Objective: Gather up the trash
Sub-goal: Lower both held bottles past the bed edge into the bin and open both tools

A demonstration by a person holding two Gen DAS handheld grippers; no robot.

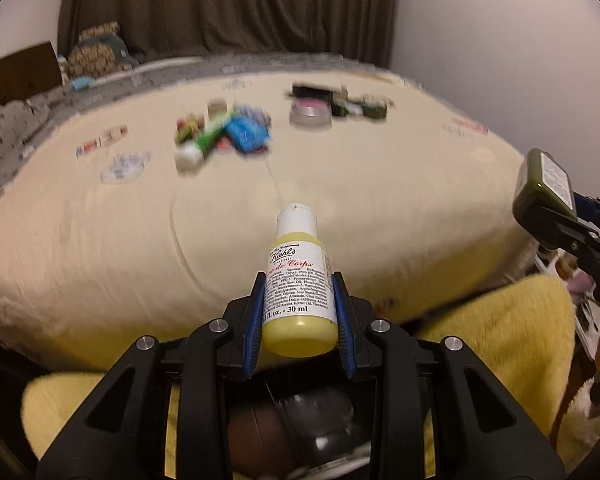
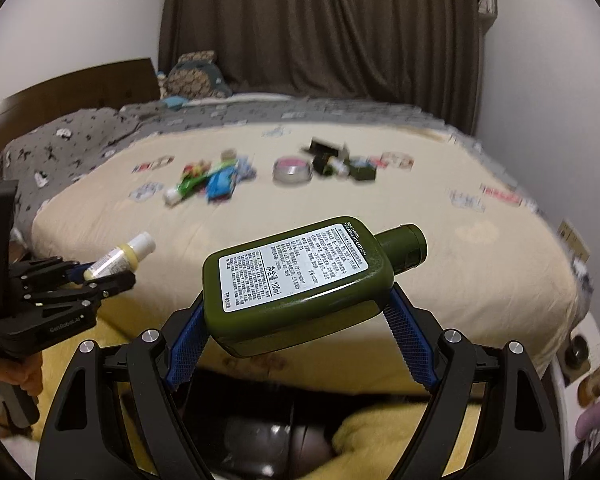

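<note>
Here the left gripper [image 1: 300,312] clamps a small yellow bottle [image 1: 298,280], the right gripper [image 2: 296,312] a flat green bottle [image 2: 300,284].

A cream-covered bed [image 2: 340,216] carries blurred tubes [image 2: 204,184] and a tin [image 2: 293,171].

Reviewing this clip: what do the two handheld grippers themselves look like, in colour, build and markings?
Both are black plastic linkage frames with round silver pivot bolts and ribbed blue pads on the fingers. The left gripper carries white "GenRobot.AI" lettering on its side and a black handle. The right gripper looks the same in build. No cables or sleeves are clearly visible.
</note>
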